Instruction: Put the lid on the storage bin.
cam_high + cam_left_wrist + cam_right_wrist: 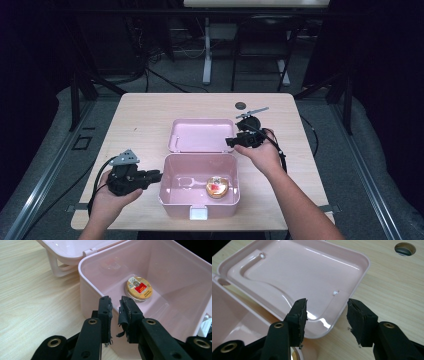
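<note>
Dark floor, cables and frame legs surround a pale wooden worktop (pixel 150 120), on which a pink box (pixel 172 197) stands open near the person's edge, its hinged lid (pixel 200 134) lying flat behind it. Inside the box, toward its right front, rests a round gold tin (pixel 218 187) with a red label.

We see the left tool (pixel 159 174) at the box's left wall; in the left gripper view its jaws stand narrowly apart astride the rim, and we cannot tell whether the pads press on it. The right tool (pixel 231 142) hovers at the lid's right edge; in the right gripper view its jaws stand moderately wide, bracketing the lid's near corner (pixel 329 325) without touching, so nothing is held.

We judge the step in hand to be taking hold of the lid to swing it shut.

- We should bring the right tool lower so that one pad passes under the lid's rim, since the lid lies flat on the worktop and a shallow bite may slip.
- We should grip the wall firmly with the left tool, lest the light box slide or tip as the lid turns about its hinge.
- We should follow the hinge's arc rather than pull straight across.
</note>
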The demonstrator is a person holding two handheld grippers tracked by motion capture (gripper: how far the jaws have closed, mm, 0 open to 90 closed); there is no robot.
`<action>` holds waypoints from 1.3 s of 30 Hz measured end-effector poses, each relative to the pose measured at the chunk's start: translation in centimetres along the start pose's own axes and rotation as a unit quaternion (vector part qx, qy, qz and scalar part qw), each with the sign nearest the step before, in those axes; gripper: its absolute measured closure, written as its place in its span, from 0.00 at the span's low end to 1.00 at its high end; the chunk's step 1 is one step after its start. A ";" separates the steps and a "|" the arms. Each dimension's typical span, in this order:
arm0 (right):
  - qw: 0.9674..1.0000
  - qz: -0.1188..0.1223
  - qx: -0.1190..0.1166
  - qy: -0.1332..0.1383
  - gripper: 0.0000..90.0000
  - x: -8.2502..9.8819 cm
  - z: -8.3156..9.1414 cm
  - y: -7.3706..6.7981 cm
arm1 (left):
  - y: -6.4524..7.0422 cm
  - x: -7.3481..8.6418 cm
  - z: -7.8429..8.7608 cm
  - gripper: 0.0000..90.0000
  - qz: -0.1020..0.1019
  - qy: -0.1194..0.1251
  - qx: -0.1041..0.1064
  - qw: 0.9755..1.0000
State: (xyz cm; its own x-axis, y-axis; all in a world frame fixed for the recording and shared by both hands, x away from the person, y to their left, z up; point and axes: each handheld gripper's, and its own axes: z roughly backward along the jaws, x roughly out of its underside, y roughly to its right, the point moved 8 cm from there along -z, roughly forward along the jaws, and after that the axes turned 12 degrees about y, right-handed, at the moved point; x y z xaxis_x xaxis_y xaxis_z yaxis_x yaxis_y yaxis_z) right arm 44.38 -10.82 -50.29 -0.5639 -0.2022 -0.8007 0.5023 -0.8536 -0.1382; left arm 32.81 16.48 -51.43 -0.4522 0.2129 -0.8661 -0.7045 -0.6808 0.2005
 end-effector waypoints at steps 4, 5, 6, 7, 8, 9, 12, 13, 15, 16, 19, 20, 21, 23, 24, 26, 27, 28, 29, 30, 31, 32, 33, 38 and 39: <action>1.000 -0.015 0.010 0.006 0.56 -0.1 -0.4 0.5 | 0.1 0.0 0.0 0.88 -0.005 0.000 -0.001 1.000; 1.000 -0.017 0.011 0.007 0.56 -0.1 -0.6 0.6 | 0.1 0.1 0.0 0.89 -0.007 0.000 -0.002 1.000; 1.000 -0.017 0.017 0.008 0.57 0.0 -0.7 0.8 | 0.1 0.1 0.0 0.89 -0.007 0.000 -0.002 1.000; 1.000 -0.018 0.020 0.011 0.57 0.0 -0.8 0.9 | 0.1 0.1 0.0 0.89 -0.008 0.000 -0.002 1.000; 1.000 -0.018 0.020 0.015 0.57 0.0 -0.9 0.9 | 0.1 0.2 0.0 0.89 -0.006 0.000 -0.003 1.000; 0.999 -0.017 0.020 0.019 0.57 0.0 -1.1 1.0 | 0.1 0.2 0.0 0.88 -0.008 -0.001 -0.004 1.000; 0.999 -0.014 0.023 0.017 0.57 0.2 -1.4 1.3 | 0.1 0.3 0.1 0.87 -0.006 -0.002 -0.006 1.000; 1.000 -0.012 0.024 0.016 0.57 0.2 -1.5 1.4 | 0.1 0.3 0.1 0.87 -0.006 0.000 -0.007 1.000; 0.999 -0.022 0.025 0.015 0.58 0.2 -1.7 1.5 | 0.1 0.3 0.1 0.87 -0.004 0.002 -0.009 1.000; 0.999 -0.024 0.025 0.013 0.58 0.2 -1.8 1.5 | 0.2 0.2 0.1 0.87 -0.004 0.003 -0.007 1.000; 0.999 -0.031 0.026 0.011 0.59 0.2 -2.2 1.6 | 0.4 0.0 0.2 0.84 0.003 0.002 0.009 1.000; 0.999 -0.030 0.029 0.010 0.59 0.2 -2.4 1.7 | 0.6 -0.1 0.3 0.83 0.011 0.006 0.017 1.000; 0.999 -0.032 0.031 0.012 0.59 0.2 -2.6 1.8 | 0.7 -0.1 0.2 0.83 0.012 0.008 0.024 1.000; 0.999 -0.038 0.037 0.011 0.59 0.3 -3.0 2.0 | 0.9 0.0 0.0 0.85 0.000 -0.002 0.016 1.000; 0.998 -0.041 0.036 0.010 0.59 0.3 -3.2 2.0 | 1.0 0.1 -0.1 0.85 -0.003 -0.005 0.015 1.000; 0.998 -0.043 0.040 0.009 0.59 0.4 -3.6 2.2 | 0.8 0.2 -0.3 0.86 -0.011 -0.007 0.002 1.000; 0.998 -0.043 0.041 0.007 0.59 0.4 -3.8 2.2 | 0.8 0.3 -0.3 0.87 -0.013 -0.007 0.000 1.000; 0.998 -0.044 0.041 0.008 0.59 0.4 -3.9 2.2 | 0.8 0.3 -0.3 0.87 -0.012 -0.005 0.001 1.000; 0.998 -0.047 0.041 0.009 0.59 0.4 -4.1 2.3 | 0.8 0.3 -0.3 0.87 -0.011 -0.005 0.001 1.000; 0.998 -0.049 0.040 0.009 0.59 0.4 -4.2 2.4 | 0.7 0.3 -0.3 0.88 -0.012 -0.003 0.001 1.000; 0.998 -0.052 0.039 0.008 0.59 0.4 -4.4 2.5 | 0.7 0.3 -0.3 0.88 -0.012 -0.001 0.001 1.000; 0.998 -0.054 0.040 0.007 0.59 0.4 -4.5 2.6 | 0.7 0.3 -0.4 0.88 -0.012 0.001 0.001 1.000; 0.998 -0.053 0.040 0.007 0.59 0.4 -4.7 2.7 | 0.7 0.3 -0.3 0.88 -0.011 0.001 0.000 1.000; 0.997 -0.071 0.038 0.003 0.59 0.5 -5.5 3.3 | 0.8 0.3 -0.3 0.88 -0.017 0.001 -0.006 1.000; 0.996 -0.076 0.037 0.004 0.59 0.5 -5.7 3.4 | 0.9 0.3 -0.3 0.88 -0.018 0.003 -0.008 1.000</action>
State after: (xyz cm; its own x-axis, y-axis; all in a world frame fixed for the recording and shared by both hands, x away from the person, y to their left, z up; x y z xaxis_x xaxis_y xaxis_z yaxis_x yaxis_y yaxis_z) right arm 49.48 -11.09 -54.48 -0.6249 -0.0636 -0.7781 0.3614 -0.9070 -0.2161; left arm 32.20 15.73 -51.69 -0.4239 0.2341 -0.8750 -0.7112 -0.6842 0.1615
